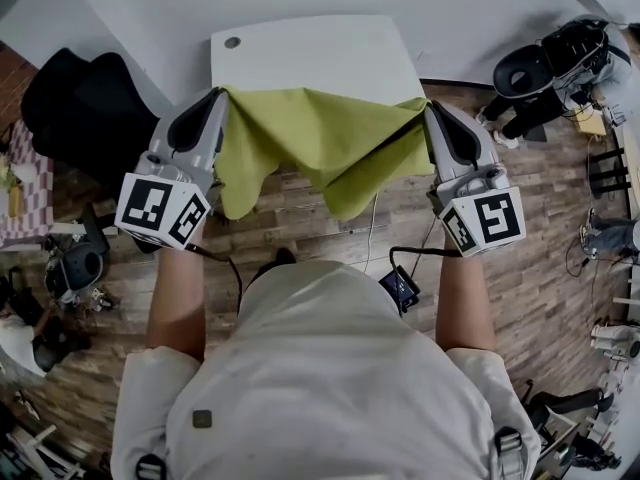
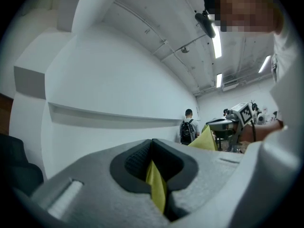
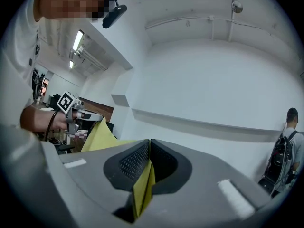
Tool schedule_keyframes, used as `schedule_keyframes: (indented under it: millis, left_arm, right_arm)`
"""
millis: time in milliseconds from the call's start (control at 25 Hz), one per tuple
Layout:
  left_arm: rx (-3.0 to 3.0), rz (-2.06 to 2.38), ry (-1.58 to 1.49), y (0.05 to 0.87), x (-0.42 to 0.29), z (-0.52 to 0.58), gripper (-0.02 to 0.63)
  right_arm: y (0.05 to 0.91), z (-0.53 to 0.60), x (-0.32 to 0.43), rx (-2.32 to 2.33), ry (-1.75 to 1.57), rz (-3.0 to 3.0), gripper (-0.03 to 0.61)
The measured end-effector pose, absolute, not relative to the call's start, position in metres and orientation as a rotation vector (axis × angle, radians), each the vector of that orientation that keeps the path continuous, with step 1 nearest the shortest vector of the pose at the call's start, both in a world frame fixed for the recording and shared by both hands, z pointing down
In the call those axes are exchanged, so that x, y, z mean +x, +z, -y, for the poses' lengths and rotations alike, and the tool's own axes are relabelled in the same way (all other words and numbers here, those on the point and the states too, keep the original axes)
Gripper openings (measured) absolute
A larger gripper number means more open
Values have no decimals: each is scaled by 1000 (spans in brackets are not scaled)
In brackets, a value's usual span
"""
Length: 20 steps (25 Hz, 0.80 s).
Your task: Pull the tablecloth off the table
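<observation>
Nearly done: the white rectangular bench (image 1: 330, 53) shows bare top almost all over, and the yellow-green fabric tablecloth (image 1: 320, 138) hangs at its near edge, sagging between the two grippers above the wooden plank floor (image 1: 300, 230). Whether its far hem touches the bench edge, cannot tell. Left gripper (image 1: 221, 96) fingers (image 2: 129, 163) clenched on the cloth's left corner, with a fold pinched between them. Right gripper (image 1: 428, 110) fingers (image 3: 128, 163) likewise clamped on the right corner. Remaining, by my reading: draw the cloth nearer until fully clear of the bench.
</observation>
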<state>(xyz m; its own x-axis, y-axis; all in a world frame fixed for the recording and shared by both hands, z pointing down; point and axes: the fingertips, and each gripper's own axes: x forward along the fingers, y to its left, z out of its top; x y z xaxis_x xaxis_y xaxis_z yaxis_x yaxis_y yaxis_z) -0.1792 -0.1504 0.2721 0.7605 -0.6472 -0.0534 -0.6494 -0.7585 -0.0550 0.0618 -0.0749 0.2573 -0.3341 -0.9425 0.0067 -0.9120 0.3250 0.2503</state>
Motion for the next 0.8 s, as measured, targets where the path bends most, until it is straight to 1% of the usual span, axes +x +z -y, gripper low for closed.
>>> schedule_keyframes:
  millis: [440,800]
  left_arm:
    - [-2921,-1135,66,296,-124,41,6]
    - [-2899,-1210,58,296,-102,-53,6]
  right_arm:
    - [277,-20,115,1642,-273,2502,20]
    - [278,-105,148,1600,-260,2553,20]
